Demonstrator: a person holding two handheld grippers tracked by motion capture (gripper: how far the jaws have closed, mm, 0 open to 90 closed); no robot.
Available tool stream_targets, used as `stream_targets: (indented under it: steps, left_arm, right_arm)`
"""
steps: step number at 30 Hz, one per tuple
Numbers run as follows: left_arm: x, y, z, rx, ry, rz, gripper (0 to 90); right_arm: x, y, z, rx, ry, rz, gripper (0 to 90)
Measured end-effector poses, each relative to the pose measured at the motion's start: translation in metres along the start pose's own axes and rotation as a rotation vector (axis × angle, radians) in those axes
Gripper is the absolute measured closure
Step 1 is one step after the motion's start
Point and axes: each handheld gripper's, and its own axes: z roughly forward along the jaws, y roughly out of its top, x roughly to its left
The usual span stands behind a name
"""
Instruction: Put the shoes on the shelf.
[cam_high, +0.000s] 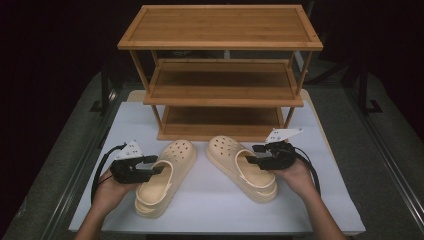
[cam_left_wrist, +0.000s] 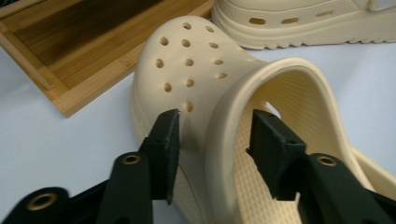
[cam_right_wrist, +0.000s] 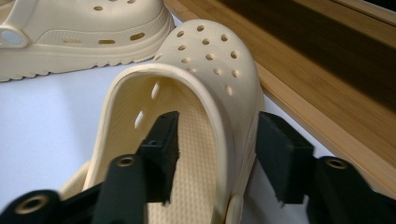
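Note:
Two cream perforated clogs lie on the white table (cam_high: 210, 205), toes toward the shelf. The left clog (cam_high: 181, 152) (cam_left_wrist: 196, 60) has my left gripper (cam_high: 155, 165) (cam_left_wrist: 215, 140) at its outer side. That gripper is open, straddling the upper's rim, one jaw outside the wall and one inside the shoe. The right clog (cam_high: 225, 147) (cam_right_wrist: 210, 51) has my right gripper (cam_high: 252, 155) (cam_right_wrist: 217, 144) at its outer side. It is open too, one jaw inside the shoe and one outside the wall. Neither pair of jaws visibly presses the rubber.
A three-tier bamboo shelf (cam_high: 220, 25) (cam_left_wrist: 70, 51) (cam_right_wrist: 327, 70) stands at the table's far edge, just beyond the toes. All its tiers are bare. Each gripper view shows the other clog farther off (cam_left_wrist: 289, 23) (cam_right_wrist: 84, 28). Dark floor surrounds the table.

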Motion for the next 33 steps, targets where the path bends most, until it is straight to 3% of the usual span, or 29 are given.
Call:
stream_targets:
  steps: [5,15,19,26,33]
  left_arm:
    - [0.0035,-0.0007,0.0001,0.003,0.009,-0.015,62.8]
    - [0.0023,0.0006,-0.0008,0.017,0.033,-0.004,68.0]
    - [-0.0004,0.0028,-0.0021,0.028,0.067,0.009,72.8]
    - [-0.0034,0.0054,-0.0036,0.034,0.109,0.019,78.1]
    - [-0.0012,0.0051,-0.0077,0.017,0.143,0.001,81.7]
  right_arm:
    - [-0.0025,0.0006,0.0048,-0.006,0.000,-0.008,59.3]
    - [-0.0022,0.0011,0.0057,-0.013,-0.014,-0.025,72.0]
    - [0.0010,0.0024,0.0045,-0.012,-0.037,-0.052,77.3]
    - [0.0036,0.0031,0.0021,-0.010,-0.073,-0.080,81.6]
    - [0.0025,0.0024,-0.0025,-0.020,-0.077,-0.064,83.6]
